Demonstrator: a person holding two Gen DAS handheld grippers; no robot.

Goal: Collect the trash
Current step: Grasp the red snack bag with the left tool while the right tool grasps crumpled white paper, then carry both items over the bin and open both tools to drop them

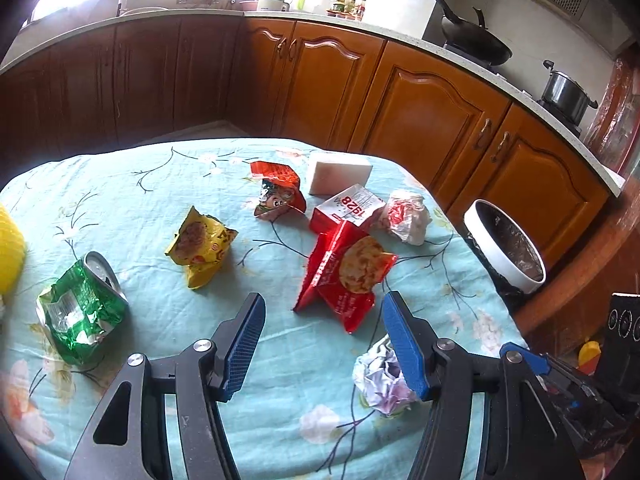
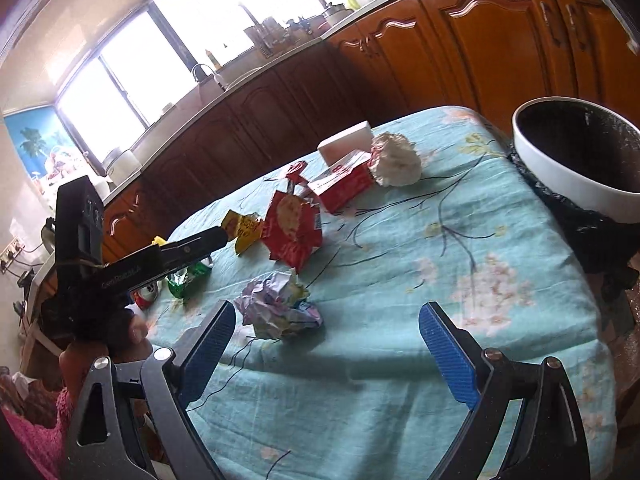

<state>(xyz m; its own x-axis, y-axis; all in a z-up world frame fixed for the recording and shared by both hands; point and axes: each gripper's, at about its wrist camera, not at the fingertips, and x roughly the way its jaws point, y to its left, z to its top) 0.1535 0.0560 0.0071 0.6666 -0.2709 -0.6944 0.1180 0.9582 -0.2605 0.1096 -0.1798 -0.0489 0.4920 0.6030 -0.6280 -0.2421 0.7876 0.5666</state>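
Trash lies scattered over a table with a light blue flowered cloth [image 1: 140, 208]. My left gripper [image 1: 322, 308] is open above it, and a red cracker wrapper [image 1: 344, 276] lies just past its fingertips, untouched. A crumpled paper ball [image 1: 380, 376] sits by the right finger. Further off are a yellow wrapper [image 1: 200, 248], a green wrapper [image 1: 80, 308] against a can, a red cartoon wrapper [image 1: 278, 192], a red and white carton [image 1: 348, 210] and a white paper wad [image 1: 406, 216]. My right gripper [image 2: 328, 310] is open, with the paper ball [image 2: 280, 308] just inside its left finger.
A white-rimmed bin [image 1: 496, 252] with a black liner stands off the table's right edge, also close in the right wrist view as the bin [image 2: 560, 176]. A white box [image 1: 338, 174] sits at the far edge. Wooden kitchen cabinets [image 1: 420, 112] run behind. A yellow object [image 1: 8, 252] shows at the left.
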